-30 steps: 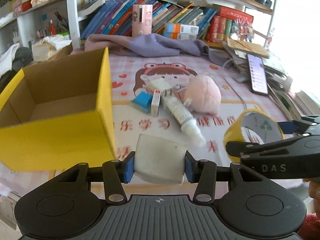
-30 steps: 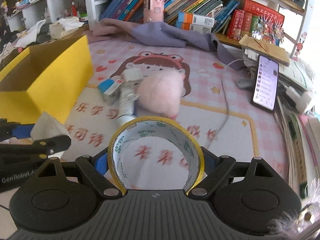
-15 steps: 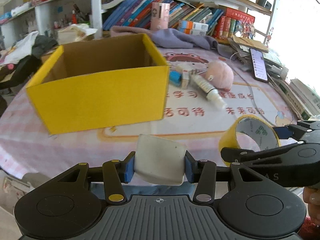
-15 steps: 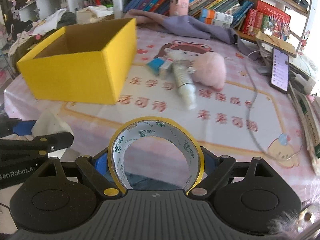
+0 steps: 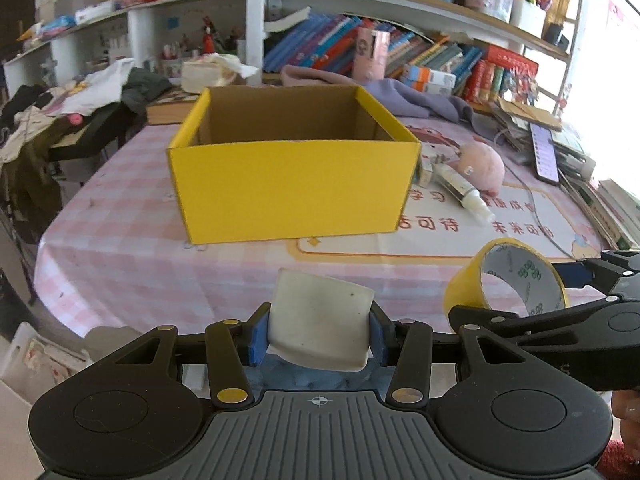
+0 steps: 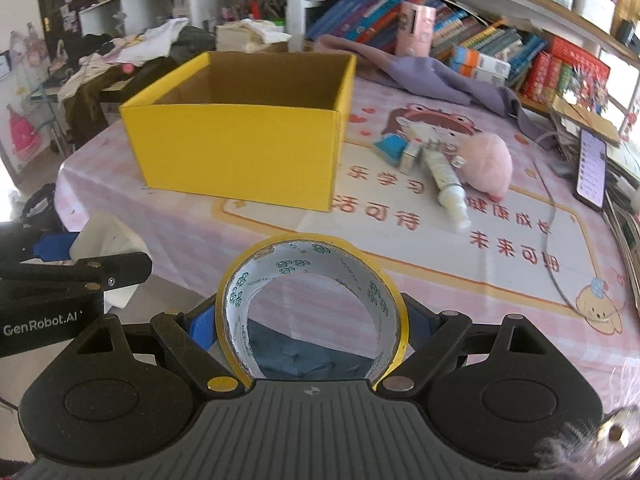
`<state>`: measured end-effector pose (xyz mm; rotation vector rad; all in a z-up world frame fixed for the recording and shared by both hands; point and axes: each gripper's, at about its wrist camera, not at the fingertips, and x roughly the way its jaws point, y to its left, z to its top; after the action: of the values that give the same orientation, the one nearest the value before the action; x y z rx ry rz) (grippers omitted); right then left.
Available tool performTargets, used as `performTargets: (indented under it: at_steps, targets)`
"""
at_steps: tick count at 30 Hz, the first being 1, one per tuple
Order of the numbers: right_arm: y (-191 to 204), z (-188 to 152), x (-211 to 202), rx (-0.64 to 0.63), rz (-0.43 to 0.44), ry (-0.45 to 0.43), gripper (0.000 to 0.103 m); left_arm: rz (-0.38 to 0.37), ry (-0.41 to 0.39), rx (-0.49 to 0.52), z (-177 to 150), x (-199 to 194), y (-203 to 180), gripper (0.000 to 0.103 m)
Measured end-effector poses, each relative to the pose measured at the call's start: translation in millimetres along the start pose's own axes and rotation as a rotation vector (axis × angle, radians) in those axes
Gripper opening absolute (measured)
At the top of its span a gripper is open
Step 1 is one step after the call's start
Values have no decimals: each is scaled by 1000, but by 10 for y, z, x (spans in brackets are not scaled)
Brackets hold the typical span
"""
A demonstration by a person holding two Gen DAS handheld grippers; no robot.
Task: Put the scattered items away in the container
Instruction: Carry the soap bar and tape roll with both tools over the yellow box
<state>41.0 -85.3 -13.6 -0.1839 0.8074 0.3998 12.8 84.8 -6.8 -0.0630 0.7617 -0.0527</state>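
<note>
— So, what has the left gripper [image 5: 319, 334] got?
— A white block [image 5: 320, 322], pinched between its blue pads at lower centre of the left view. The jaws stand fairly narrow, pressed on both sides of it.
— And the right gripper [image 6: 310, 330]?
— It holds a roll of yellow tape [image 6: 312, 304], standing on edge with its hole facing the camera, at lower centre of the right view. The jaws are wide, one pad on each side of the roll. In the left view the same tape shows at lower right.
— Where is the box [image 5: 292, 160]?
— Centre of the left frame, upper left of centre in the right one. It is yellow outside, brown inside, open on top, and sits on a pink checked cloth [image 5: 132, 256]. Neither gripper is over it; both sit nearer the camera than its front wall.
— Anything left on the table?
— Yes, right of the box: a pink plush ball [image 6: 486, 164], a white tube [image 6: 446, 184] touching it, a small white carton [image 6: 412, 156] and a blue item [image 6: 389, 146] just beside that. A phone [image 6: 591, 168] lies at the right edge, well apart.
</note>
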Motion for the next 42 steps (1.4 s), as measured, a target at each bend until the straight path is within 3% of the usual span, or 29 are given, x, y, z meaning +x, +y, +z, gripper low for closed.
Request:
performTargets:
  at_steps: [13,26,36,42]
  targets:
    - [370,156,2,-92,45,-38,87,56,-54,-49,53,-119,303,46]
    - [386,388,94,-100,51,-97,87,82,-111,-2,284,-60,307,46]
    - [255,853,64,-214,33,-330,87,106,-281,116,877,13,192,46]
    - [166,1367,274,-323,49,-418,87,121,-282,144,1339,286,270,46]
